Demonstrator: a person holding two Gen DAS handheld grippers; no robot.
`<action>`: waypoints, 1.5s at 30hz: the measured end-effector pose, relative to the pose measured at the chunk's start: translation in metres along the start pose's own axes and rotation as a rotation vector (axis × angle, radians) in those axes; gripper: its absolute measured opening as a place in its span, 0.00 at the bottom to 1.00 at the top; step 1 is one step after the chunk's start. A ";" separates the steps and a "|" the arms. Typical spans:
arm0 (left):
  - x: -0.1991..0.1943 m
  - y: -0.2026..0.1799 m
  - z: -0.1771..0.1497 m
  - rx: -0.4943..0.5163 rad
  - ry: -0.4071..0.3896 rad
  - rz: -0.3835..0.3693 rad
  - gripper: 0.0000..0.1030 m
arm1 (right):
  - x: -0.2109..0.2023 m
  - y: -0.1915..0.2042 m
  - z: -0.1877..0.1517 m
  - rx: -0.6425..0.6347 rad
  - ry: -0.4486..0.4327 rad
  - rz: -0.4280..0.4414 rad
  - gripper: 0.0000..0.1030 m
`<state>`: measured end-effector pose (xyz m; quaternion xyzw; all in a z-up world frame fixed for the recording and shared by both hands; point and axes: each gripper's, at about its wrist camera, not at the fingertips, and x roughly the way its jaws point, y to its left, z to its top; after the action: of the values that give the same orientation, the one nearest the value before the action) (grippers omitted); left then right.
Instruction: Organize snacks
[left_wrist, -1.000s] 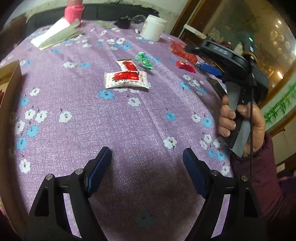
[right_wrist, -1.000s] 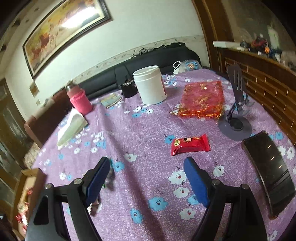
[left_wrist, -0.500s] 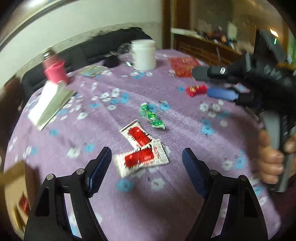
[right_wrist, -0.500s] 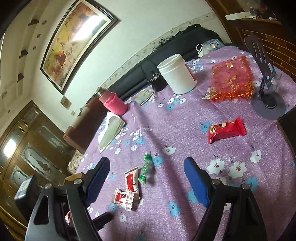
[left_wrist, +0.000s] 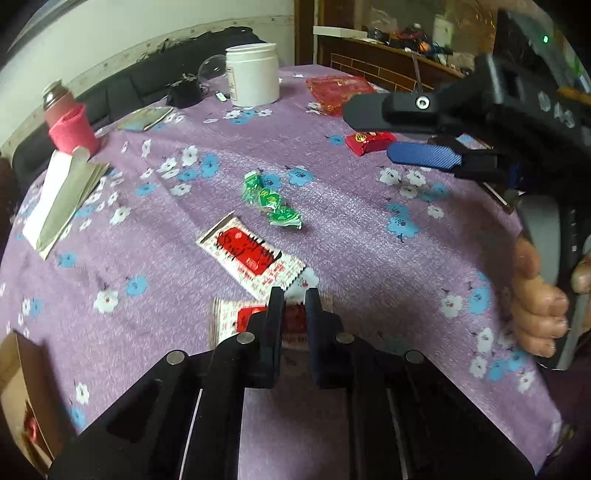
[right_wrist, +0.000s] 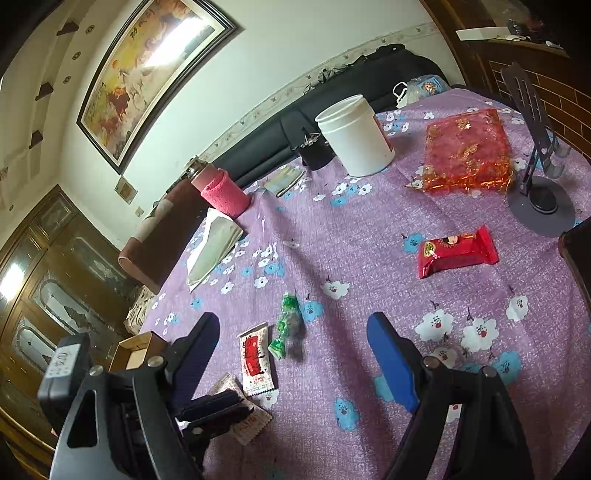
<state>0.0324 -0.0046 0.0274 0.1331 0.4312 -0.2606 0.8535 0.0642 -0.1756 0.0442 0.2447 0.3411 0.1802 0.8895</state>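
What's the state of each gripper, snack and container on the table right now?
left gripper: shut on near white-red packet
right gripper: open, empty, above the table
far white-red packet: flat, loose
green candies: lying loose in a cluster
red snack bar: flat, untouched
white jar: upright, lid on
pink-sleeved bottle: upright
cardboard box: open-topped, at table edge

Two white sachets with red labels lie flat on the purple flowered cloth: the near sachet (left_wrist: 236, 319) is partly hidden beneath black fingers, while the second sachet (left_wrist: 251, 256) lies diagonally just beyond it, overlapping its corner. A cluster of green wrapped sweets (left_wrist: 271, 201) is seen farther off. A red snack bar (right_wrist: 456, 251) lies flat, far right.
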 end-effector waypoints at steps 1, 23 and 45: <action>-0.002 0.000 -0.003 -0.006 -0.002 -0.002 0.10 | 0.000 0.000 0.000 -0.002 0.000 0.002 0.82; 0.025 -0.006 0.007 -0.107 0.035 0.176 0.46 | 0.002 0.007 -0.004 -0.032 0.009 -0.007 0.82; -0.079 0.039 -0.094 -0.469 -0.053 -0.048 0.48 | 0.040 0.061 -0.031 -0.195 0.197 0.084 0.80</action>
<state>-0.0473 0.0960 0.0360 -0.0858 0.4604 -0.1770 0.8656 0.0616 -0.0970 0.0376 0.1524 0.3969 0.2725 0.8631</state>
